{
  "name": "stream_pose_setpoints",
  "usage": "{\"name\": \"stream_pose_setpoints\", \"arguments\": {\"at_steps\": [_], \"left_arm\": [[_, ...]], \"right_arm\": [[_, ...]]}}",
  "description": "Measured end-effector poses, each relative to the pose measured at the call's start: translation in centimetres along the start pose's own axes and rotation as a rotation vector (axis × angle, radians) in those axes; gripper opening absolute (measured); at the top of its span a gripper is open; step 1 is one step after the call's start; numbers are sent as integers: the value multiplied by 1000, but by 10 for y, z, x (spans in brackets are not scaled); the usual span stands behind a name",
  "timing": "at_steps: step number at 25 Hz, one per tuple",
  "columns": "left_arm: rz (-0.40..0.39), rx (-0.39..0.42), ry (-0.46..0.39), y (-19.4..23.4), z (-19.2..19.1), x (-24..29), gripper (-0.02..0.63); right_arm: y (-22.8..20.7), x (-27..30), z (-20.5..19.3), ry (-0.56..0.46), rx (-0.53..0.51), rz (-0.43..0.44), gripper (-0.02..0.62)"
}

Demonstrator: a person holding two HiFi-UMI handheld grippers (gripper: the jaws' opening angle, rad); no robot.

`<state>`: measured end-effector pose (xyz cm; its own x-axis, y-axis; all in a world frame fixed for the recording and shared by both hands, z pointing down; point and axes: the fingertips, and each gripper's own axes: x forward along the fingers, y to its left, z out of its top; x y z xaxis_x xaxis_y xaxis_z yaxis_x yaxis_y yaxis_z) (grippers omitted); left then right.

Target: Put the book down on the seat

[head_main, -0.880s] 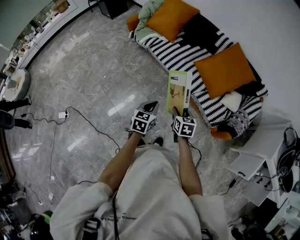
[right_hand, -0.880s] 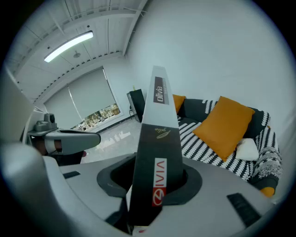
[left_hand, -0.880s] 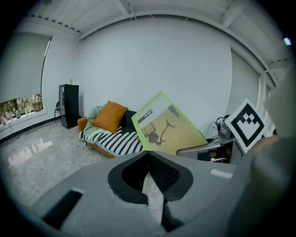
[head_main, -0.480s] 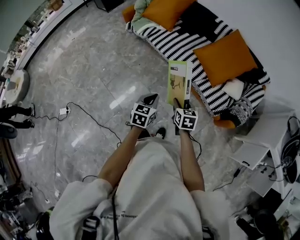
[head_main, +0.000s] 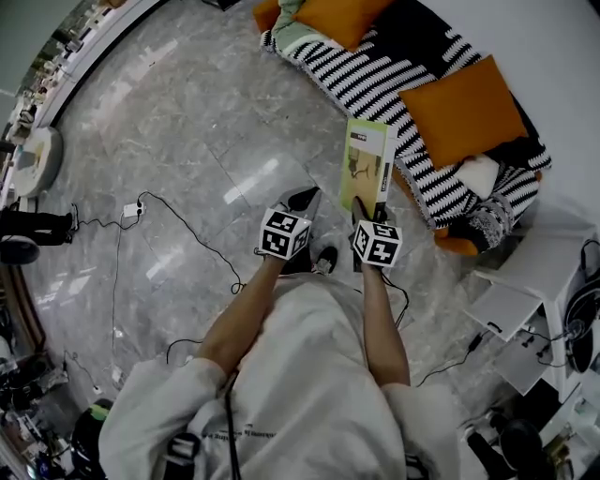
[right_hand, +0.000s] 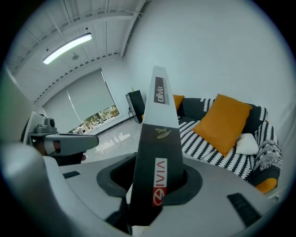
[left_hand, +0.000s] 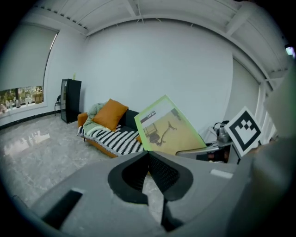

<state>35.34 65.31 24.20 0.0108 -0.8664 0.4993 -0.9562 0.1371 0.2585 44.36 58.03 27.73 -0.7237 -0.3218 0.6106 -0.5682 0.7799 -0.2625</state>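
A thin book [head_main: 367, 169] with a green-edged cover and a dark spine [right_hand: 157, 152] stands upright in my right gripper [head_main: 361, 211], which is shut on its lower end. It hangs in the air in front of the sofa's seat [head_main: 375, 94], covered by a black-and-white striped throw. In the left gripper view the book's cover [left_hand: 167, 131] shows to the right of the sofa [left_hand: 111, 139]. My left gripper [head_main: 300, 202] is beside the right one, shut with nothing between its jaws.
Two orange cushions [head_main: 464, 112] [head_main: 342, 19] and a white pillow [head_main: 480, 175] lie on the sofa. A cable and power strip [head_main: 131, 211] run over the marble floor. White shelving with gear [head_main: 534, 300] stands at the right.
The view has shifted slightly as I came a little closer to the sofa. The book is still held upright in the right gripper; the left gripper stays beside it.
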Motion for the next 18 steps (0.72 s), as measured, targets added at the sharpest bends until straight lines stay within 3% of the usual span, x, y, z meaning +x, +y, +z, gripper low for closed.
{"name": "stream_pose_setpoints", "arguments": {"at_steps": [4, 9, 18], "left_arm": [[1, -12, -7, 19, 13, 15, 9], [30, 27, 31, 44, 37, 39, 9], [-28, -25, 37, 93, 72, 81, 9]], "right_arm": [[4, 17, 11, 9, -47, 8, 150], [2, 39, 31, 5, -31, 3, 150], [-2, 86, 56, 47, -28, -33, 150]]}}
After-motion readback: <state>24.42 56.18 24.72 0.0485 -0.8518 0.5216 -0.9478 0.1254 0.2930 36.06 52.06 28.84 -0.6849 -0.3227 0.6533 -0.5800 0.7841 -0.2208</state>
